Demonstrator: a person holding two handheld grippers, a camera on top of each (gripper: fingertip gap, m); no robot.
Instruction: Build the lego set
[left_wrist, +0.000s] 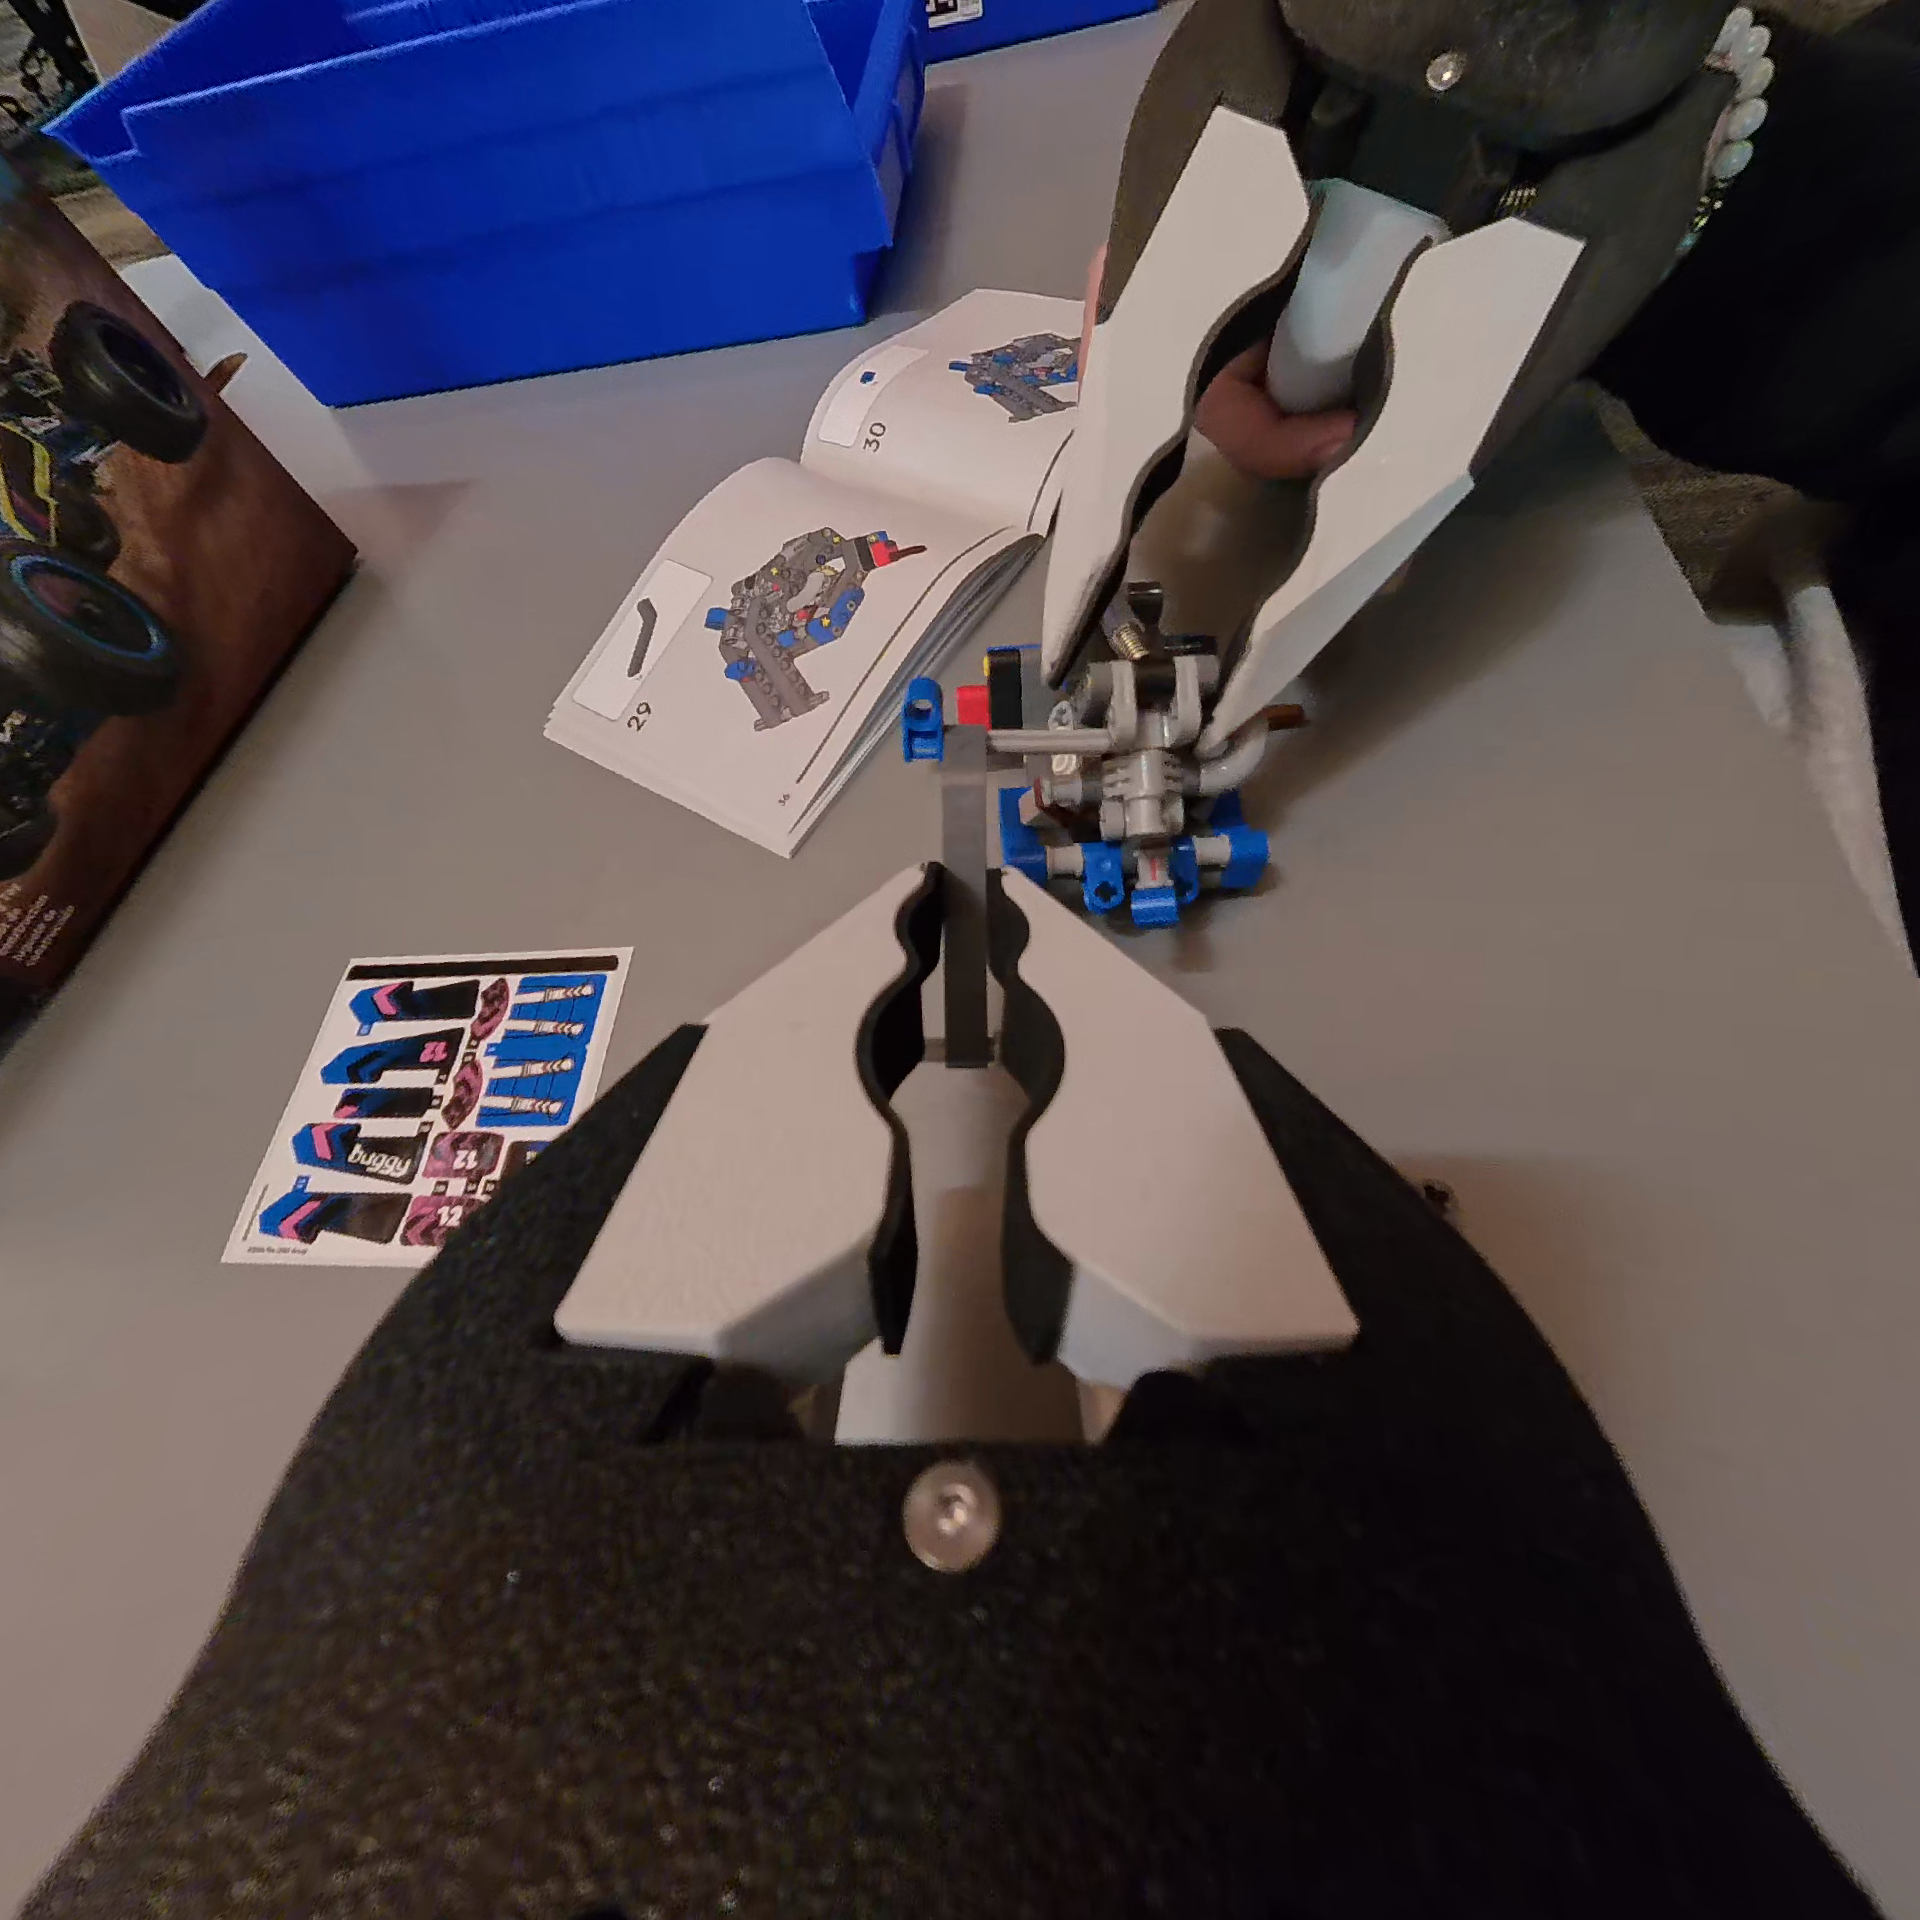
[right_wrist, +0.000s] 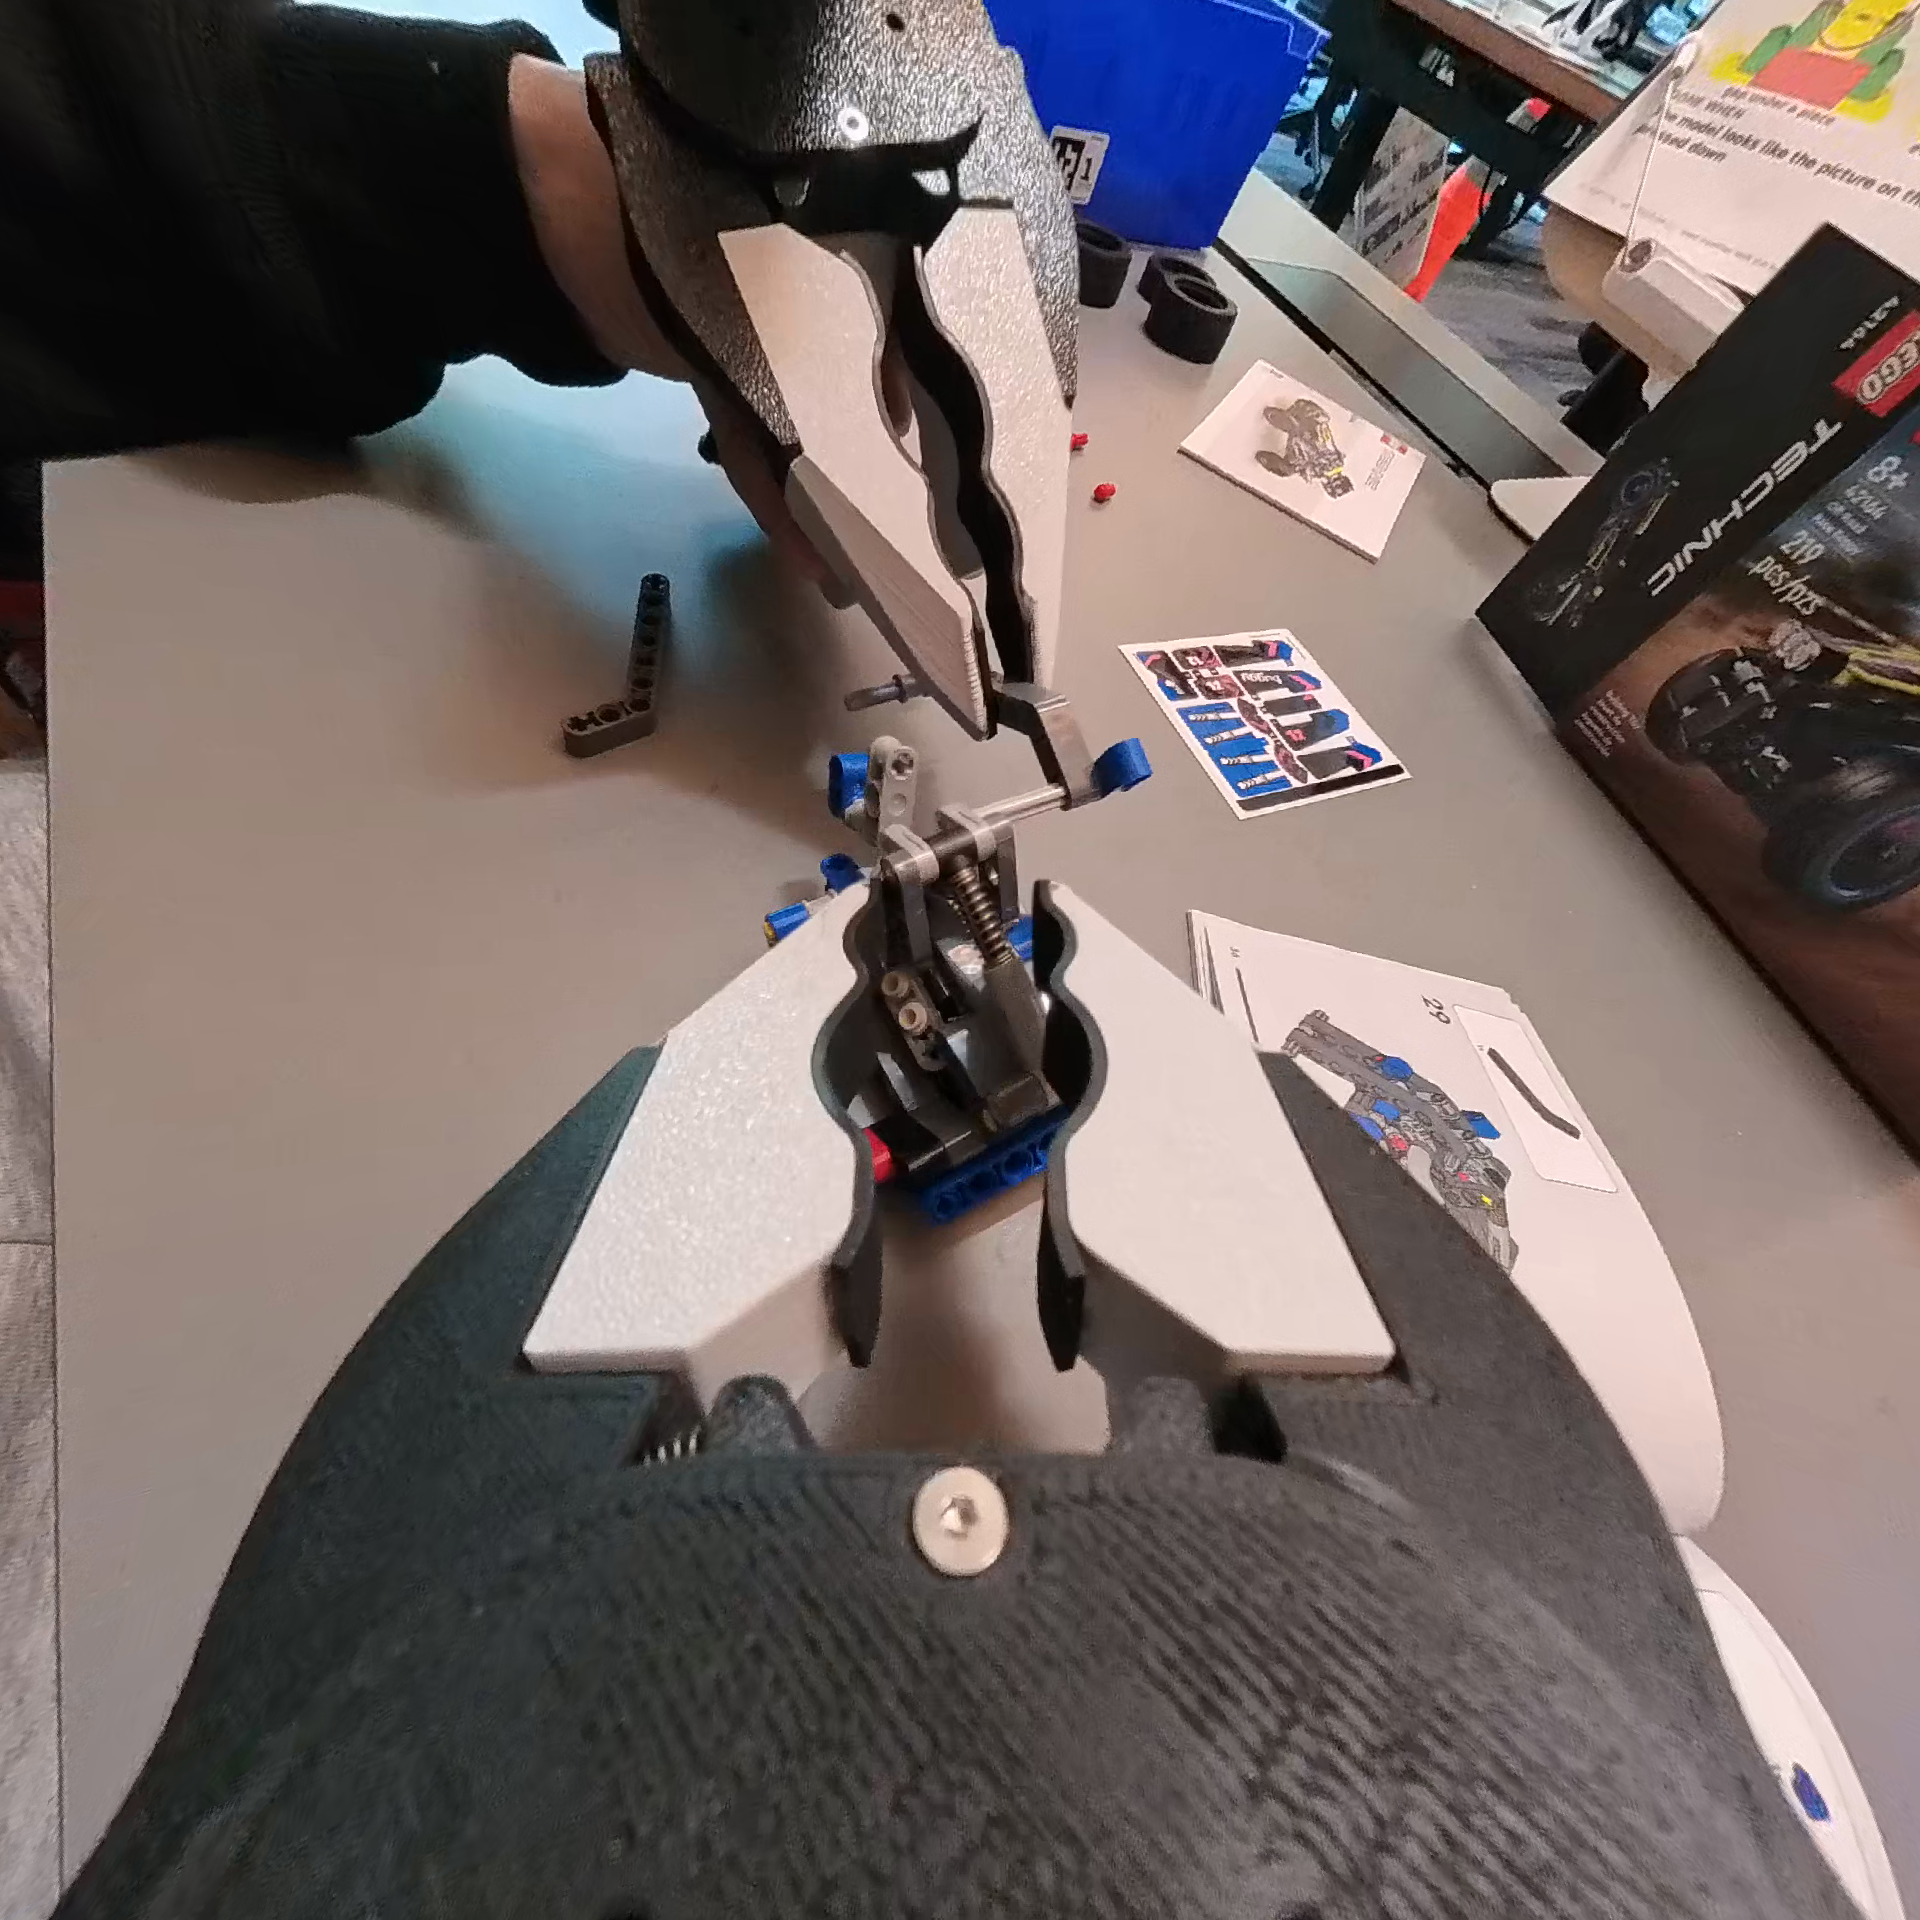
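— What are we doing at the centre of the frame?

— Our right gripper (right_wrist: 951, 1023) is clamped on the half-built model (right_wrist: 961, 1049), pinning it to the grey table (right_wrist: 364, 935) so it cannot slide while a part goes on.

— And the other side?

— Our left gripper (left_wrist: 961, 883) has its fingers pressed together on a dark grey beam (left_wrist: 961, 883), its far end meeting the grey axle (left_wrist: 1044, 742) that sticks out of the model.

— Why the open booklet (left_wrist: 727, 644) just left of the model?

— It lies flat there, likely for checking the step. The sticker sheet (left_wrist: 436, 1101) waits lower left, near the blue bin (left_wrist: 499, 187) and box (left_wrist: 135, 582).
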